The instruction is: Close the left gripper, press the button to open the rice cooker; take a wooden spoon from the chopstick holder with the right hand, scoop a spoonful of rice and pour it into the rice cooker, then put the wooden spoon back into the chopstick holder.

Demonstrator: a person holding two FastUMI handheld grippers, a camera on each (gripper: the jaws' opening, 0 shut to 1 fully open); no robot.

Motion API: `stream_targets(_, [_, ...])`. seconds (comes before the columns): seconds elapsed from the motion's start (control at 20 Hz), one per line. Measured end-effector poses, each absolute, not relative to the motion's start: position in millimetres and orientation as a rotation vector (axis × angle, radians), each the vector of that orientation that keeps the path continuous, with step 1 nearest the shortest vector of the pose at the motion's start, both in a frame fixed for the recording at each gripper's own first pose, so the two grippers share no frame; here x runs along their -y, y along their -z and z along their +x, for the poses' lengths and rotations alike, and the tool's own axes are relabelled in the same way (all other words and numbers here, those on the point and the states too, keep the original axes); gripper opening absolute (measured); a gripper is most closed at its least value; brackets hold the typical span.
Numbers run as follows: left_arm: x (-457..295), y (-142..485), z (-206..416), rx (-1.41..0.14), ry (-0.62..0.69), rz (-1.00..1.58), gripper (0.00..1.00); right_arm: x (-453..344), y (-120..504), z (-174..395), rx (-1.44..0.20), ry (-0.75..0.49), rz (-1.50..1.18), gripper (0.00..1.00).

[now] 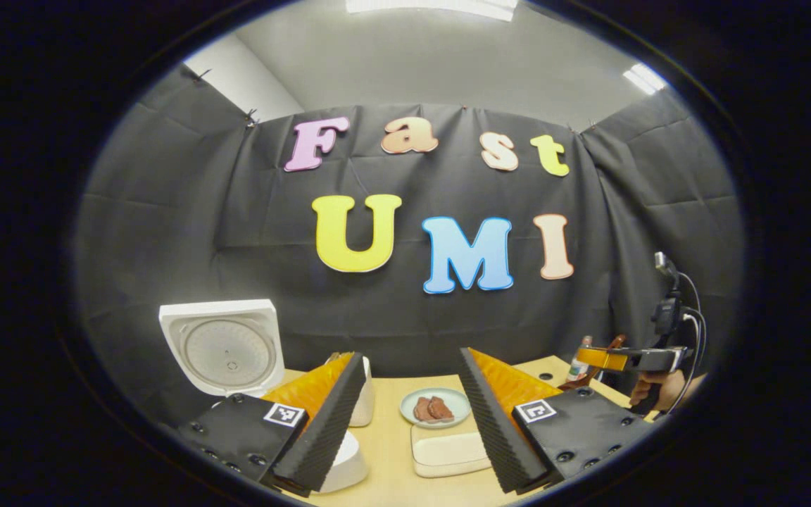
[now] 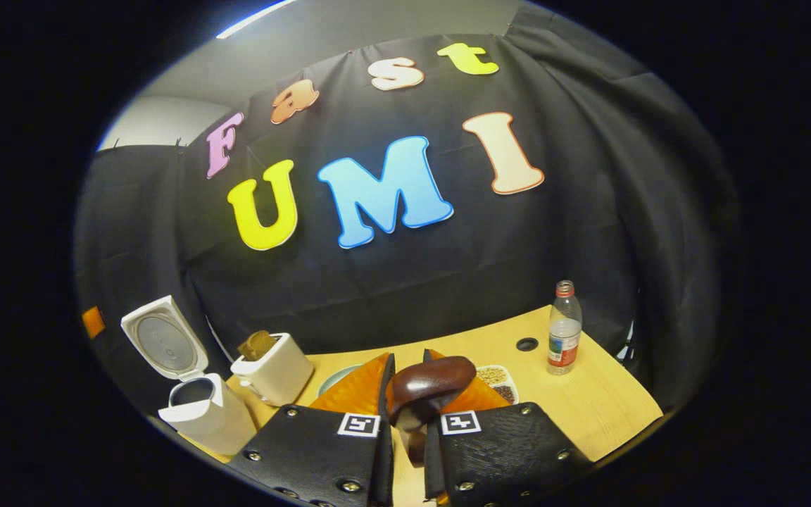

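Right gripper [image 2: 405, 405] clenched on dark brown wooden spoon [image 2: 430, 387], bowl up, right of white rice cooker [image 2: 198, 415] with lid raised. Left gripper [image 1: 409, 415] released, wide apart, just right of cooker. Next, probably: keep spoon level, dip into divided grain dish [image 2: 498, 380] farther right of cooker, scoop gently.

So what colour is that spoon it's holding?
Dark glossy brown; the wooden spoon shows best in the right gripper view, clamped in the right gripper.
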State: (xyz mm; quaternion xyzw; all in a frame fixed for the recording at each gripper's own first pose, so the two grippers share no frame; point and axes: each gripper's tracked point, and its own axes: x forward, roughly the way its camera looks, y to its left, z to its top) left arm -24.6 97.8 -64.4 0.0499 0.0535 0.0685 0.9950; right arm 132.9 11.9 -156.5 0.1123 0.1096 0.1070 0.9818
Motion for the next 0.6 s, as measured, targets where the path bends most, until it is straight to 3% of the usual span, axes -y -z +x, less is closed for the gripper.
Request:
stream_targets(0.05, [-101.2, 62.1, -26.2, -0.101, -0.142, 0.098, 0.89, -24.6, 149.8, 128.7, -0.214, -0.239, 0.223, 0.17])
stream_targets(0.1, [-104.8, 62.0, -27.2, -0.095, -0.148, 0.095, 0.97, -37.5, 143.4, 126.7, -0.211, -0.26, 0.218, 0.17])
stream_targets(0.3, [-122.2, 57.7, -33.7, -0.078, -0.171, 0.079, 0.93, -92.4, 136.5, 125.5, -0.208, -0.345, 0.185, 0.17])
stream_targets(0.45, [-139.1, 58.2, -38.2, -0.079, -0.196, 0.068, 0.97, -123.6, 154.0, 131.7, -0.244, -0.388, 0.165, 0.17])
stream_targets(0.5, [-144.2, 60.1, -39.1, -0.082, -0.203, 0.067, 0.89, -131.2, 163.7, 134.6, -0.262, -0.396, 0.163, 0.17])
stream_targets(0.55, [-149.1, 60.7, -41.6, -0.086, -0.21, 0.07, 0.97, -138.3, 172.5, 137.8, -0.276, -0.405, 0.164, 0.17])
stream_targets(0.6, [-152.8, 61.7, -42.9, -0.088, -0.216, 0.079, 0.97, -144.2, 183.0, 141.6, -0.294, -0.409, 0.166, 0.17])
